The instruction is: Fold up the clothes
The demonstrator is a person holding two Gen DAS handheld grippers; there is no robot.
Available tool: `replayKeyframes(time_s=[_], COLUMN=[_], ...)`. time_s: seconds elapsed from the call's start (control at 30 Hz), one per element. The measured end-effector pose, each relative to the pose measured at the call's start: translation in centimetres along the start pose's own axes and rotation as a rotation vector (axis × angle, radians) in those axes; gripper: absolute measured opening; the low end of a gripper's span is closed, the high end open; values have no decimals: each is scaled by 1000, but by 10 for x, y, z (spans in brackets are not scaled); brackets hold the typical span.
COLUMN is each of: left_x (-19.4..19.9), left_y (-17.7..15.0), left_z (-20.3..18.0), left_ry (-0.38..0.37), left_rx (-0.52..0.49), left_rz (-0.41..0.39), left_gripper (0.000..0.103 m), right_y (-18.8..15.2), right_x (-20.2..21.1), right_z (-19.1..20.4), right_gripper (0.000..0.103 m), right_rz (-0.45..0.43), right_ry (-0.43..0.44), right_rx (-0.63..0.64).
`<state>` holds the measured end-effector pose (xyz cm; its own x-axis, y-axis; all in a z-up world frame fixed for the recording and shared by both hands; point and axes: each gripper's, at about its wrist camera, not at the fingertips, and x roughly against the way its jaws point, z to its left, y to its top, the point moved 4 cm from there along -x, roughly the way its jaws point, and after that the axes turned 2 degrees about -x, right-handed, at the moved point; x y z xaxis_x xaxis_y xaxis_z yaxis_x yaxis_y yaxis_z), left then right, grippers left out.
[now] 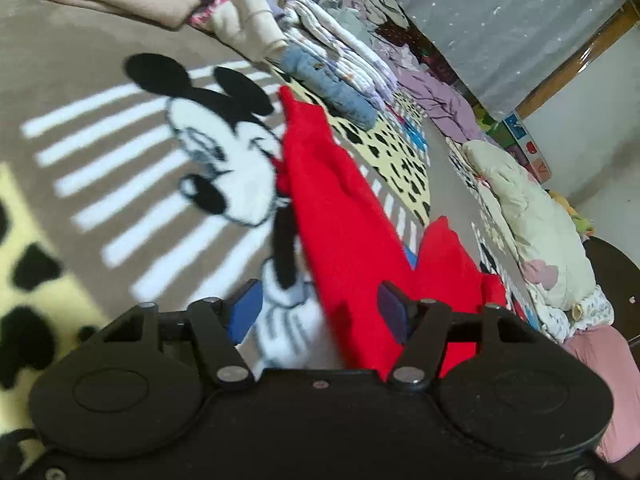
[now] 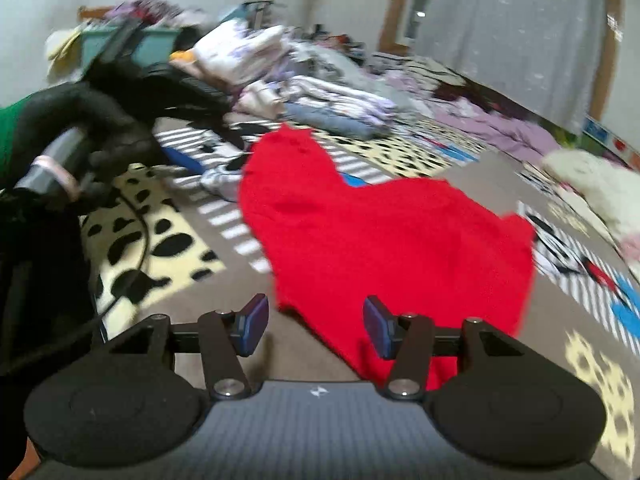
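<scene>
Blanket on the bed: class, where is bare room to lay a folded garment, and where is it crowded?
Free: the cartoon-mouse patch of the blanket left of the red garment, and the brown strip before the garment's near edge. Crowded: the far side, lined with the folded clothes pile, and the pillows on the right.

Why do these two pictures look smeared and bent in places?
Left wrist view: the red garment is streaked where it passes the left tool, while the cartoon blanket stays fairly crisp; the edges bow, fisheye-style. Right wrist view: softer all over, the clothes pile and gloved hand smeared.
</scene>
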<state>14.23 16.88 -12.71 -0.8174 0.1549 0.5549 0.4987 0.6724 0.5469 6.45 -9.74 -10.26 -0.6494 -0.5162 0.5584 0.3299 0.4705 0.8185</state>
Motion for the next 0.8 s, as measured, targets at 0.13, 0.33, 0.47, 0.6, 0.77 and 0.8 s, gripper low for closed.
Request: replayKeyframes(time_s=[0.13,0.33,0.47,0.6,0.77,0.8], left_x=[-15,-30,-37,-33,-43,-45], left_y=[-8,2,14,12,-25,-37], left_z=[-11,-2,-9,-52,-118,-127], left_ry=[-8,17,3,6,-11,-18], left_rx=[1,49,34,-180,-616,-697], left_rz=[-1,-87,-115,-162,-140,-130], left_gripper=[38,30,1,1,1,1], right_y=[10,4,8,14,21,23], right_x=[-11,-11,-10,-16,-19,-20], right_z=[2,-31,-53,-79,-120,-128], right_gripper=[52,52,52,53,53,53], right_rz=[-1,21,13,-8,-59,-67], right_ry=[66,140,177,193,219,216], right_rx=[-112,-332,-423,-570,-786,-812])
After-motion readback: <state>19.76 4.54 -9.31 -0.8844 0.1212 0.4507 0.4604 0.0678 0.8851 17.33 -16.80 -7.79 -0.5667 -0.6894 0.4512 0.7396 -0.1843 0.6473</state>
